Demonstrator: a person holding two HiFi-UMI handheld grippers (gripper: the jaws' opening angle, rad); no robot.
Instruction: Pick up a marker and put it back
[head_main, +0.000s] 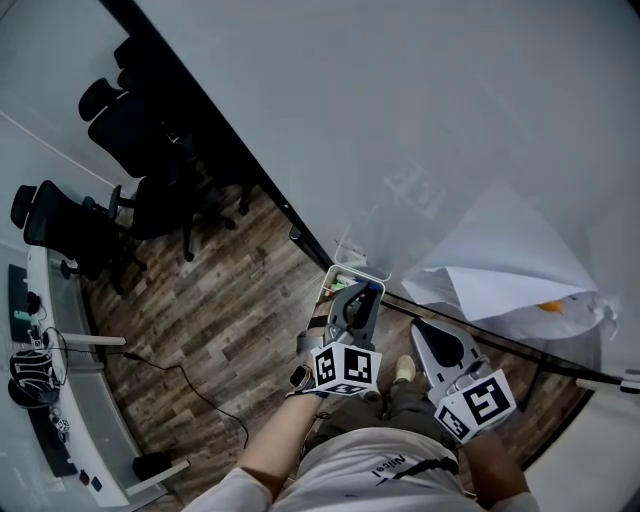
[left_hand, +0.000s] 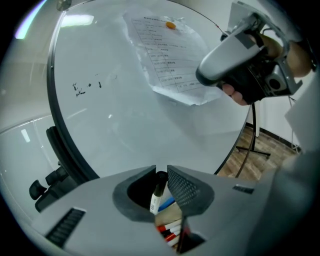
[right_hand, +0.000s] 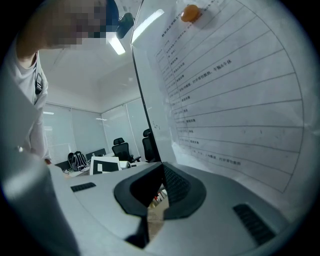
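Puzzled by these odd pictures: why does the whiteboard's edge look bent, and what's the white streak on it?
Left gripper view: the wide-angle lens bows the whiteboard edge into an arc and blackens the corners; the streak is a ceiling light's glare; the marker is sharp. Right gripper view: the same bending. Head view: soft, even light.

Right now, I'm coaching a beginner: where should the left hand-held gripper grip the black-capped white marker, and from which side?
Probably the cap end of the black-capped white marker, approached over the open top of the clear tray. It leans with that end free, and red markers crowd its barrel below. The left hand-held gripper clasps that cap.
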